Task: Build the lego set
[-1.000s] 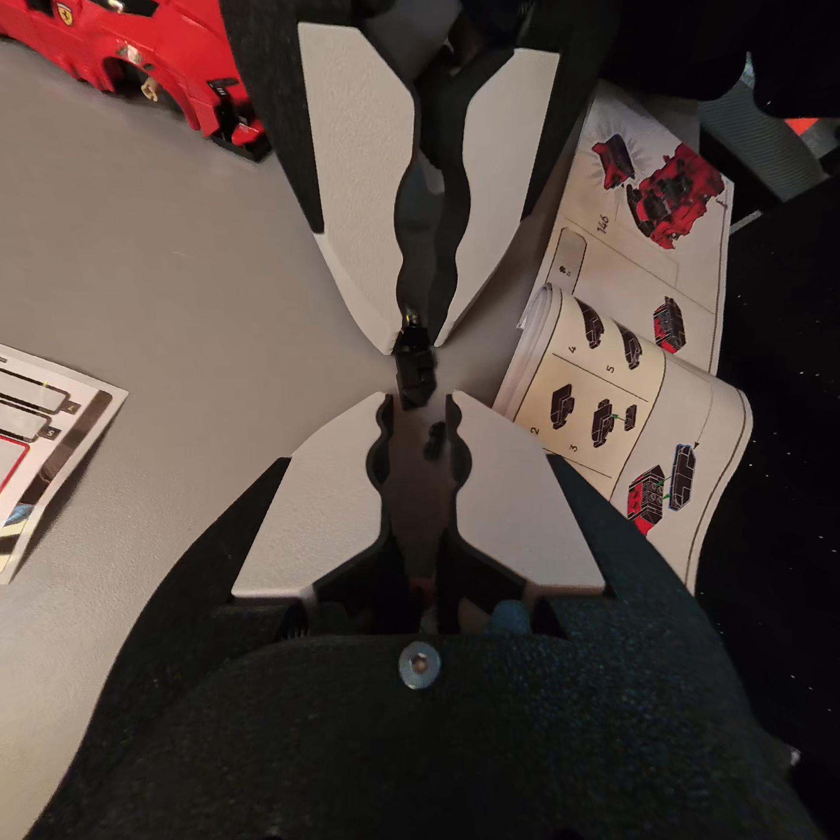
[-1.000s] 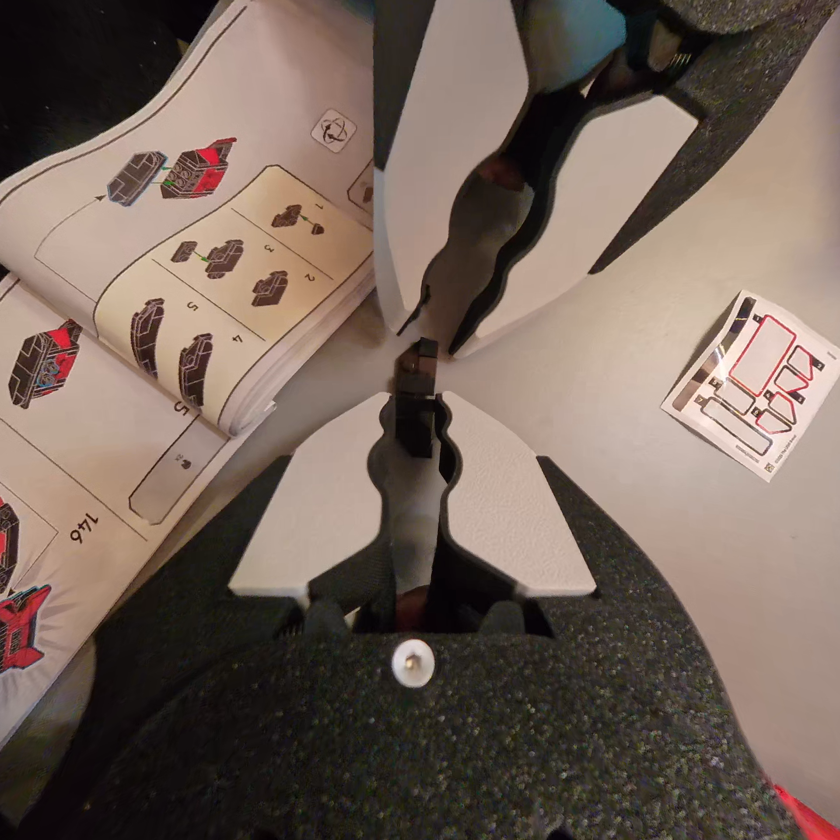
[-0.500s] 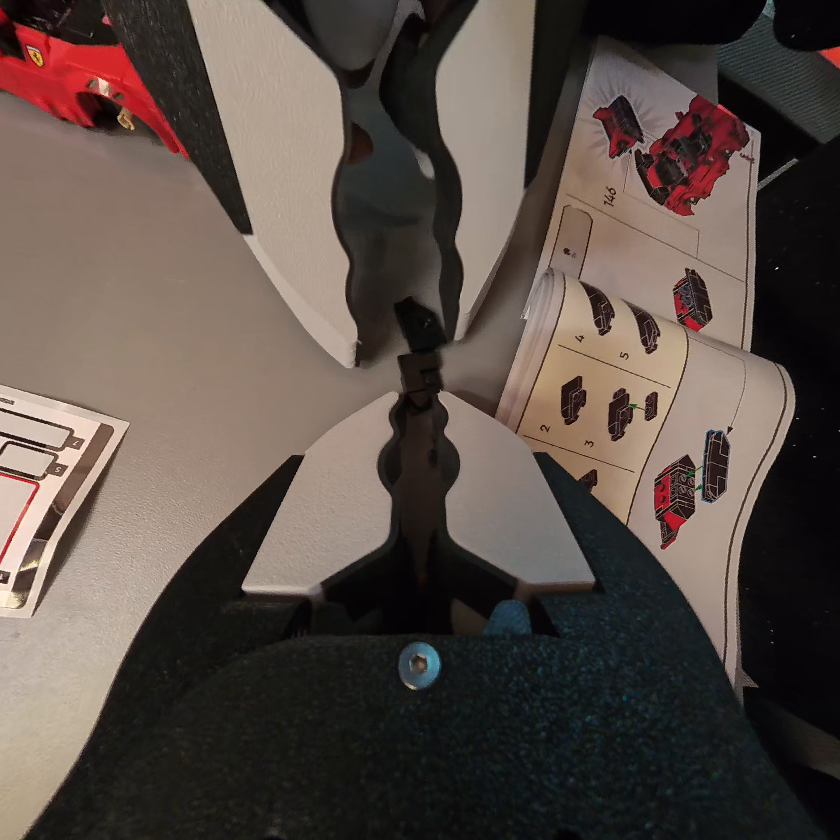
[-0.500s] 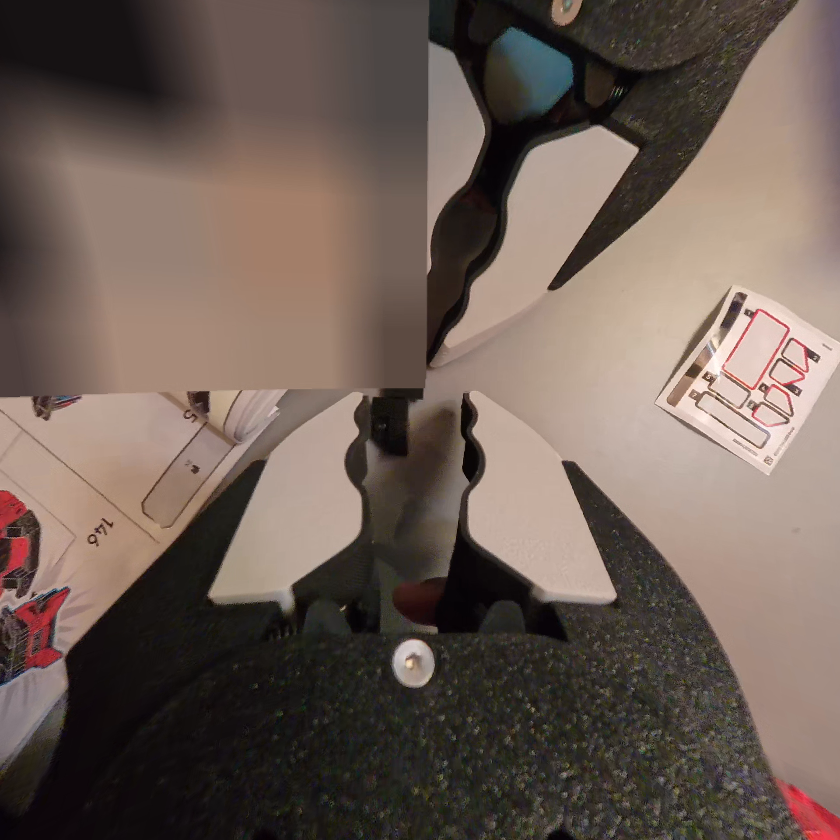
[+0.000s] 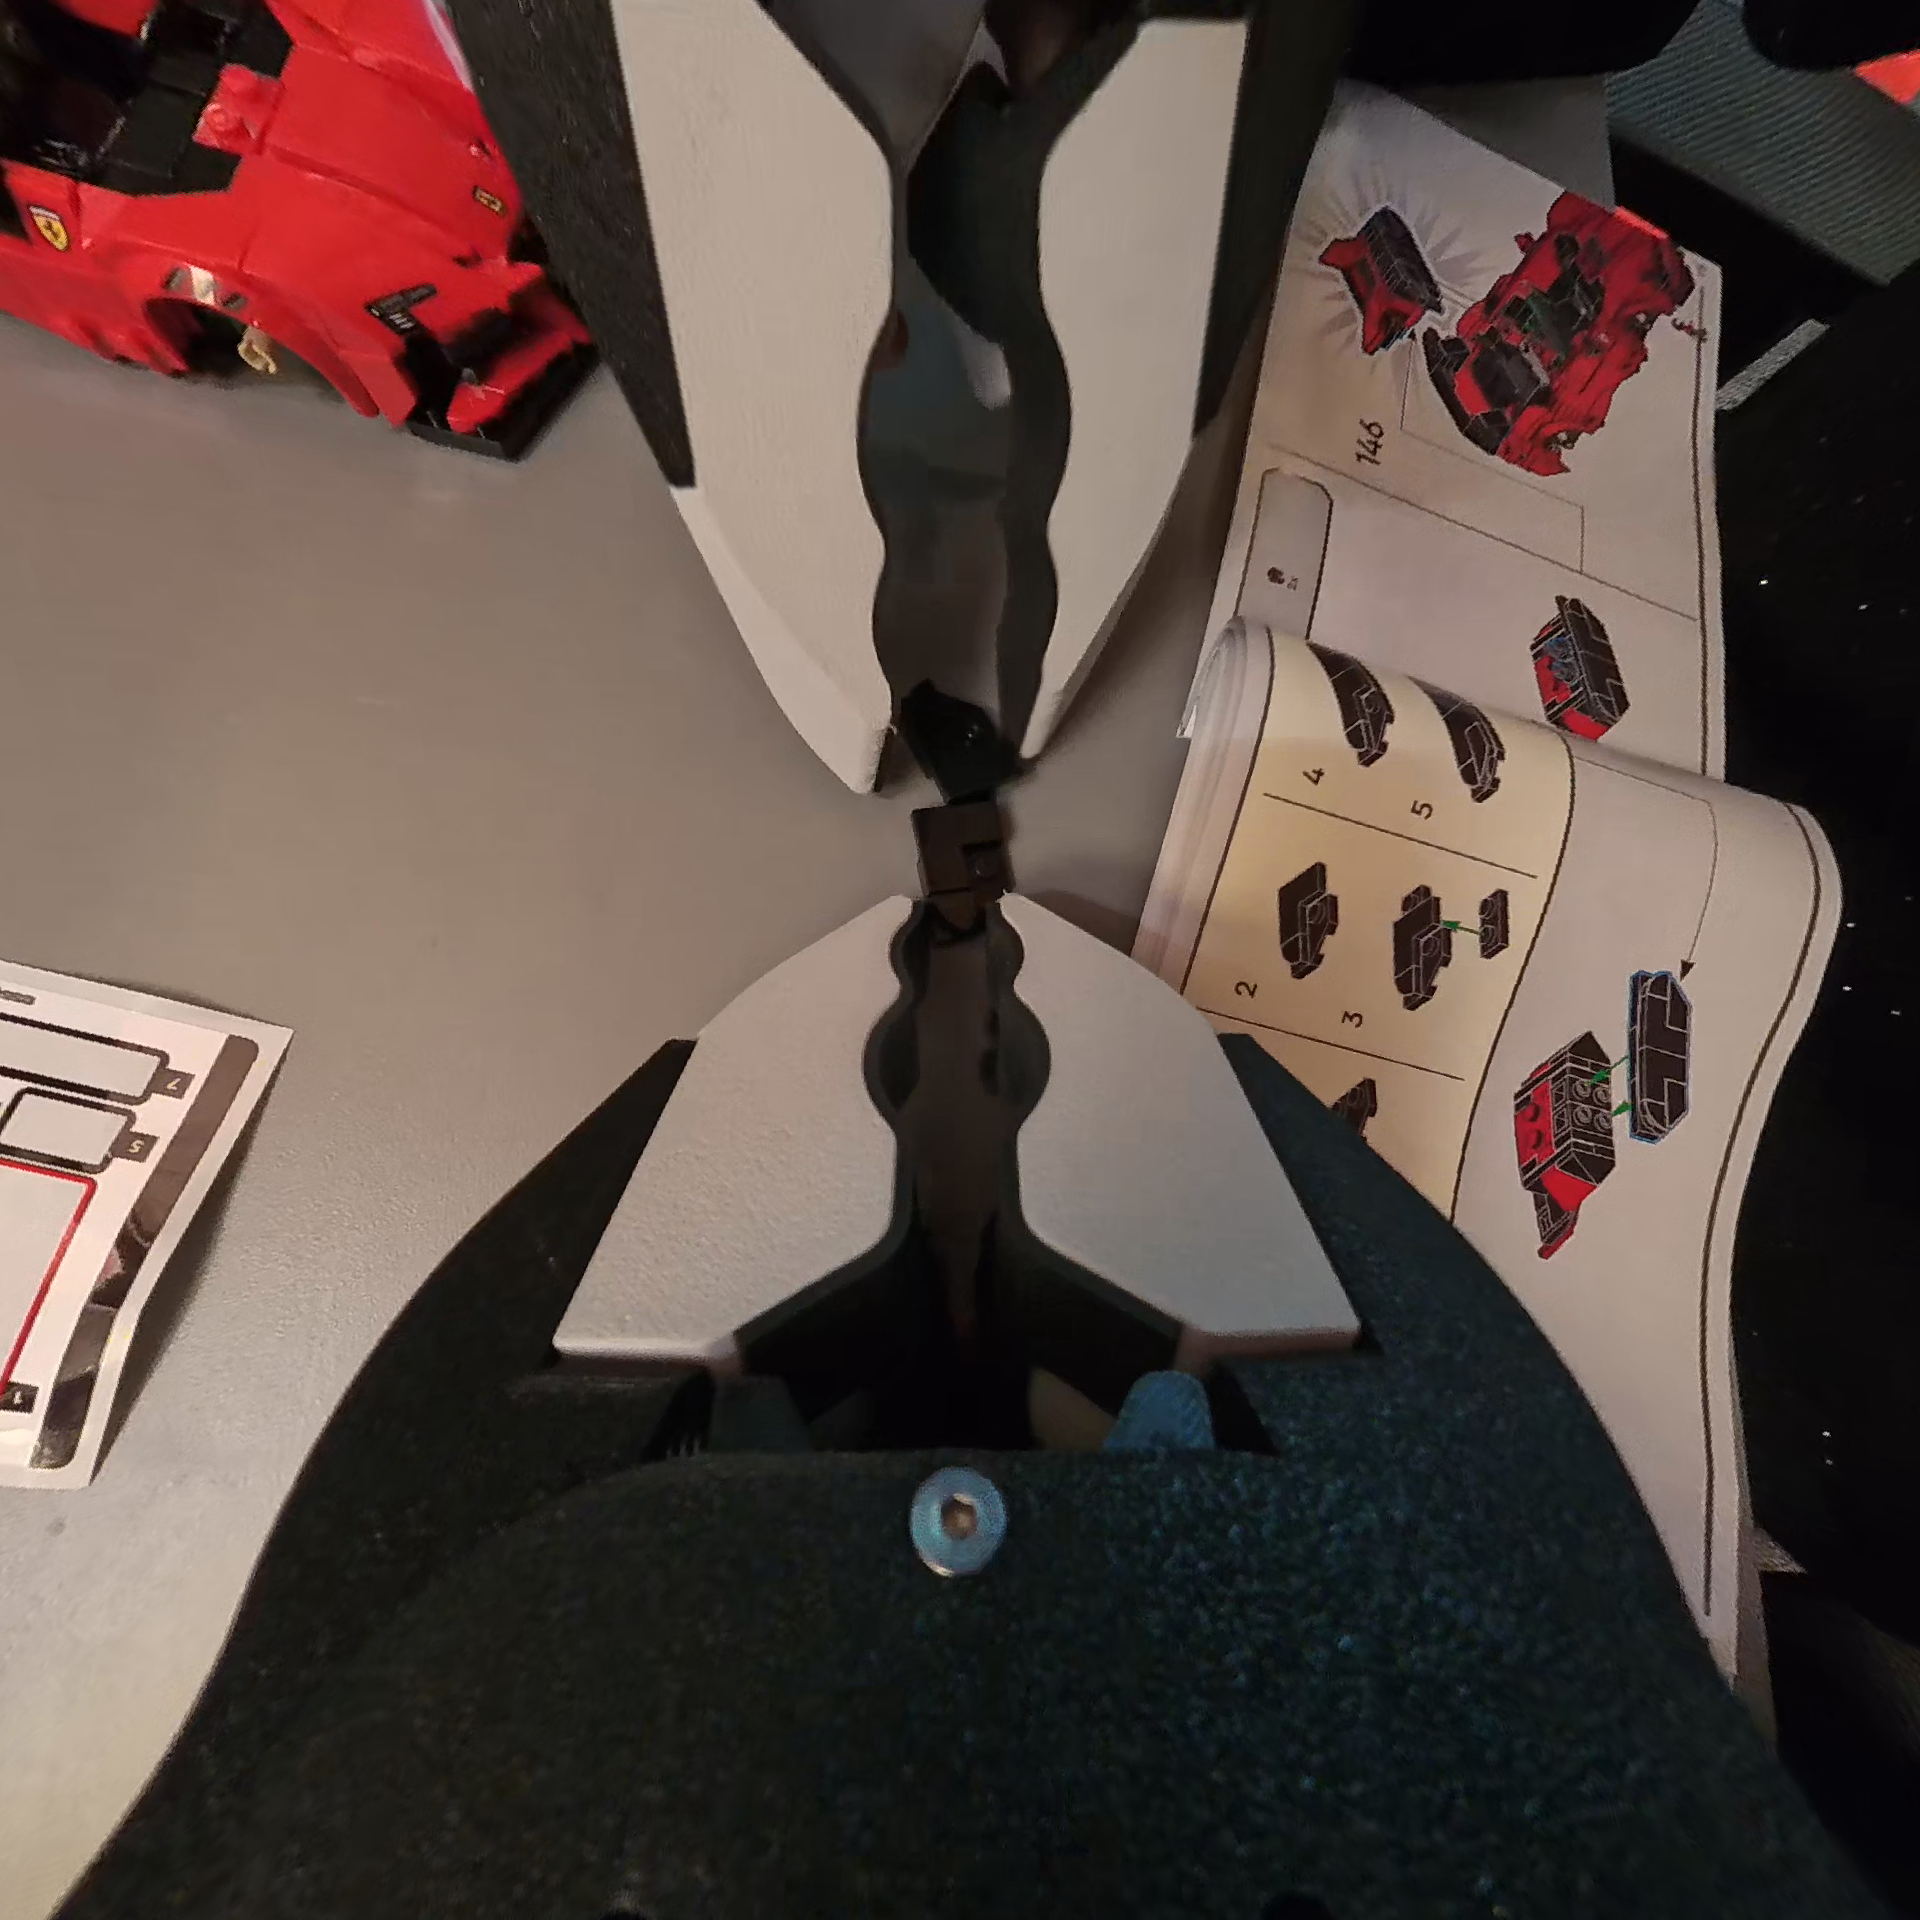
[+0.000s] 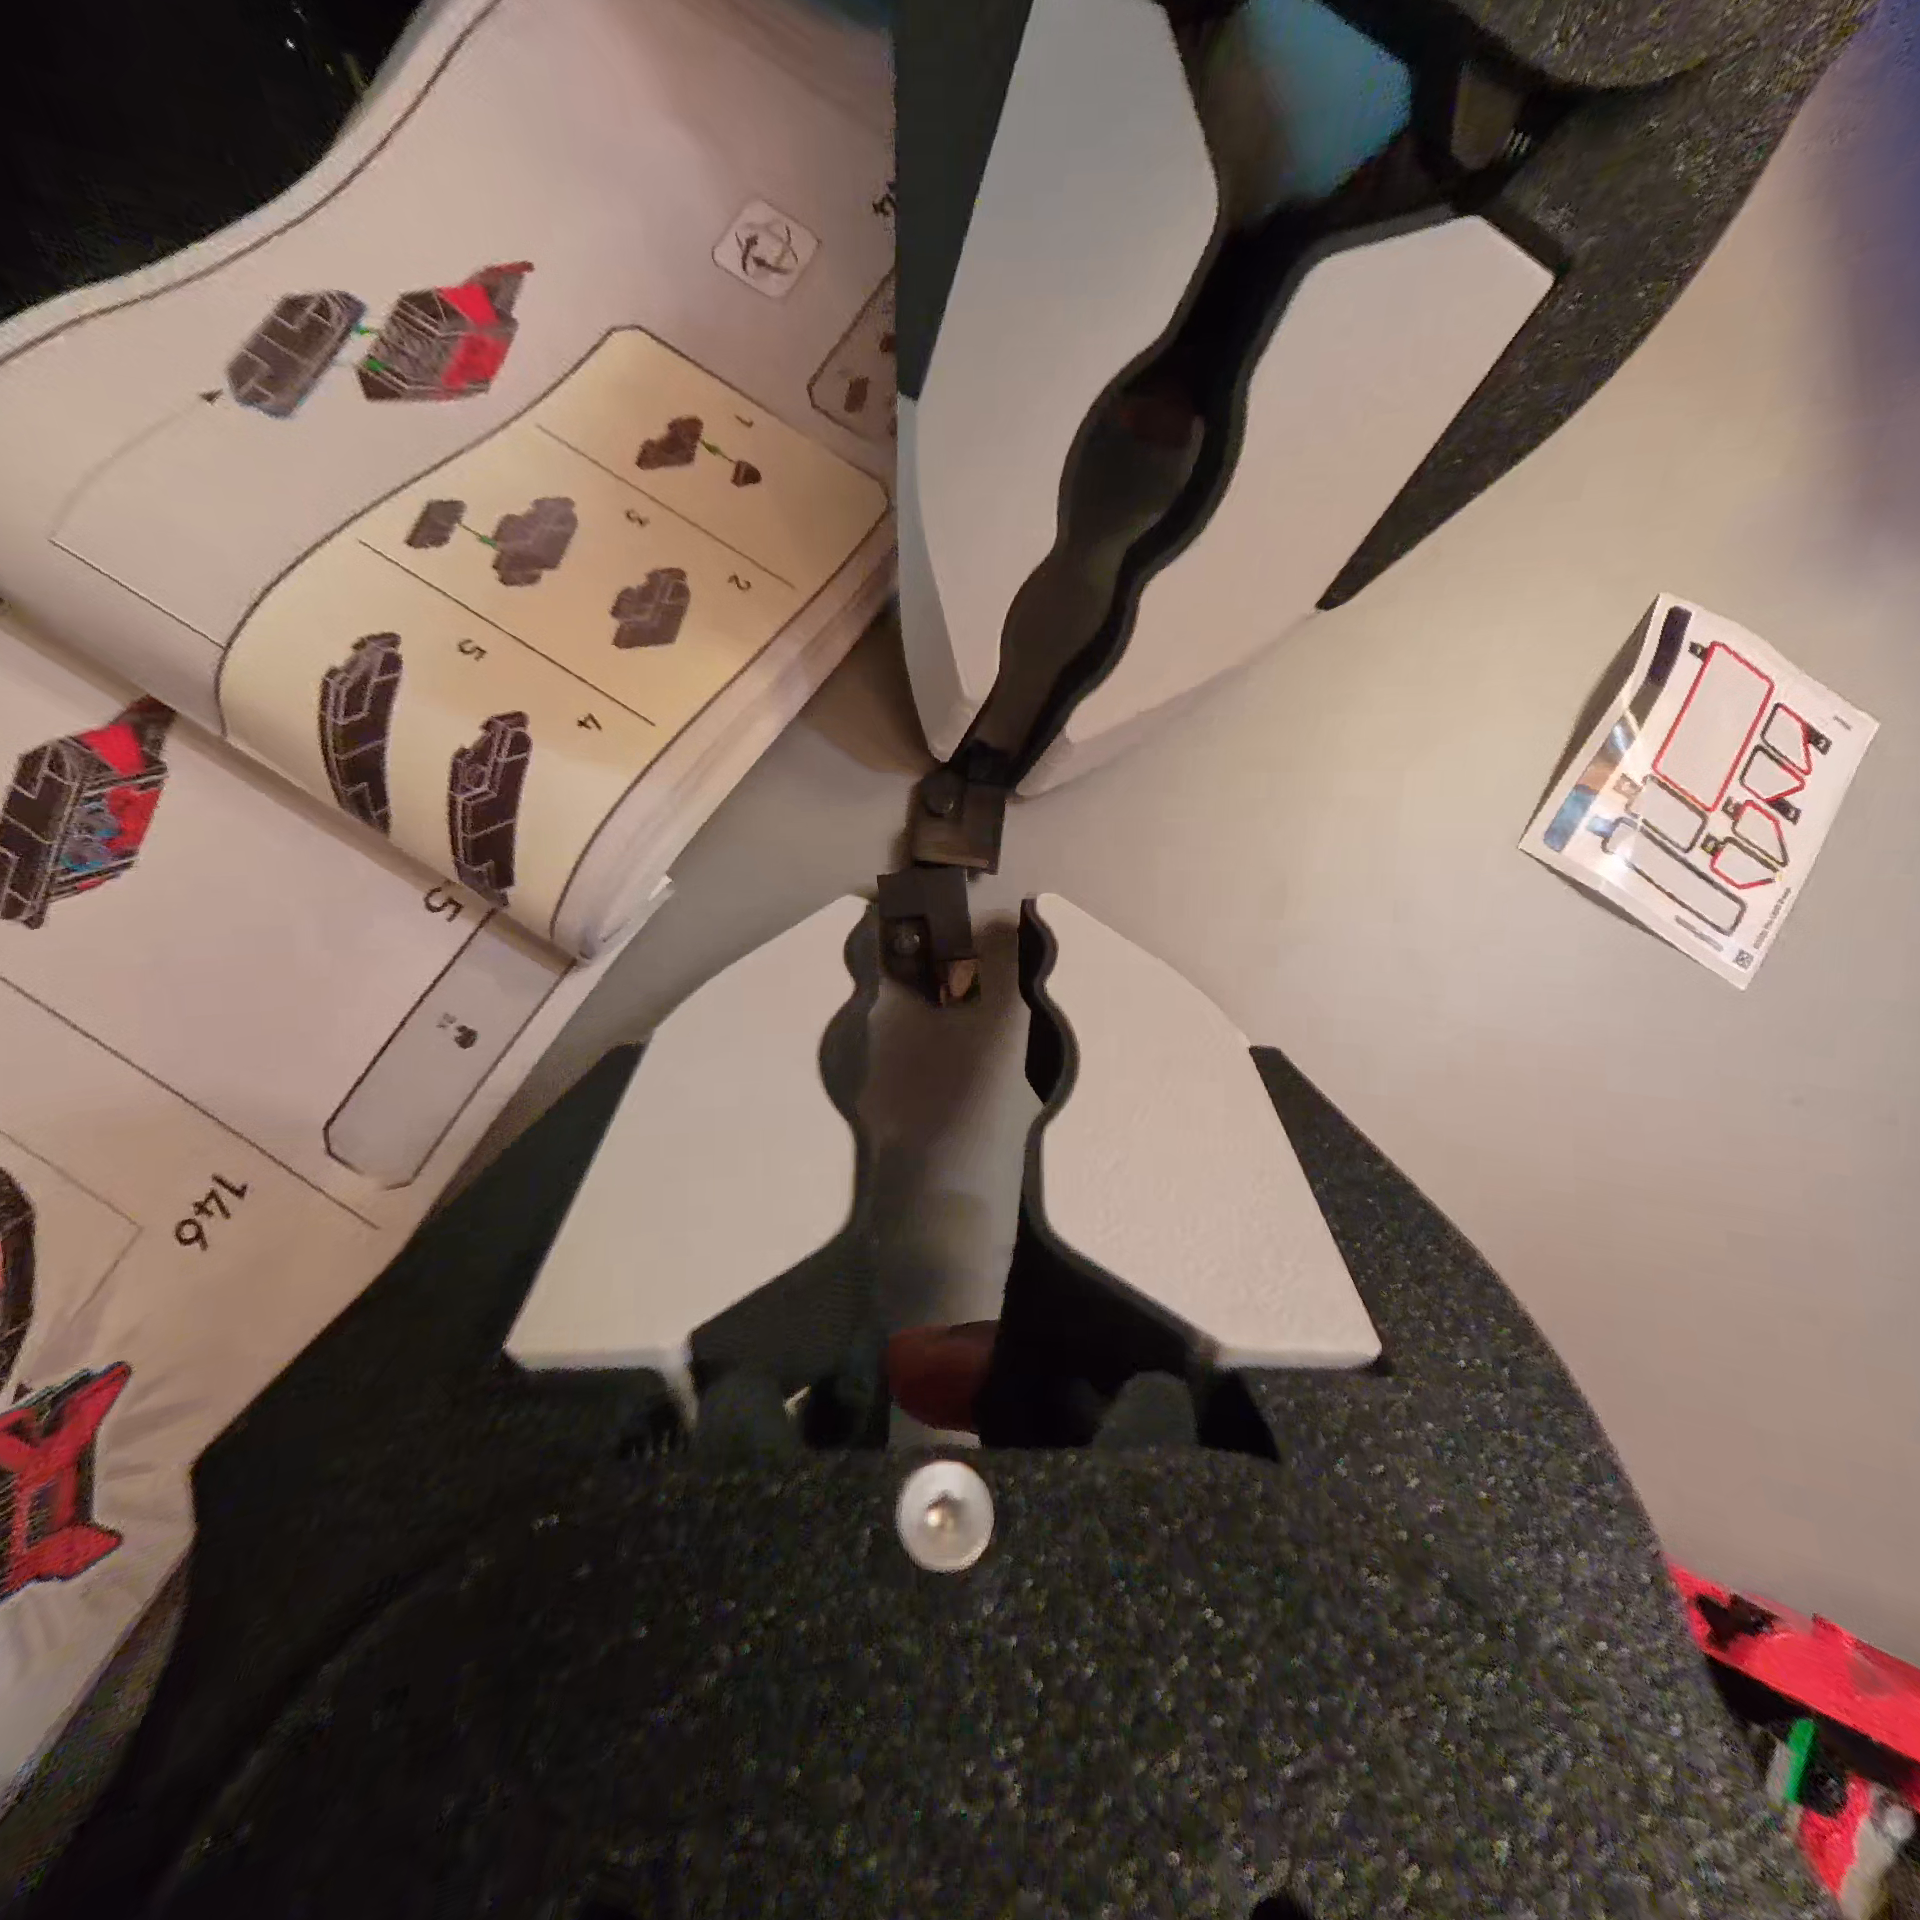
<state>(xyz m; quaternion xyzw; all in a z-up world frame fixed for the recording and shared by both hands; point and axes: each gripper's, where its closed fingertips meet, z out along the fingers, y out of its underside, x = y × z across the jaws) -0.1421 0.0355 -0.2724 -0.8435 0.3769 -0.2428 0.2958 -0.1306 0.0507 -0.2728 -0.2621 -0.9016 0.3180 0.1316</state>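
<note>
Grey table (image 5: 364, 727) carries an open instruction booklet (image 5: 1455, 935), its pages curling up at the fold. Seen from the left wrist view, the part-built red car (image 5: 312, 239) stands well to the left of the booklet, and the sticker sheet (image 5: 104, 1195) lies flat, also well left of it. Both grippers meet tip to tip just beside the booklet's curled edge. The left gripper (image 5: 954, 906) is pinched tight on a small black brick (image 5: 961, 857) that juts past its tips. The right gripper (image 6: 945, 904) has its fingers parted; a second black piece (image 6: 920, 935) rests against one finger with a gap at the other, touching the black brick end to end.
</note>
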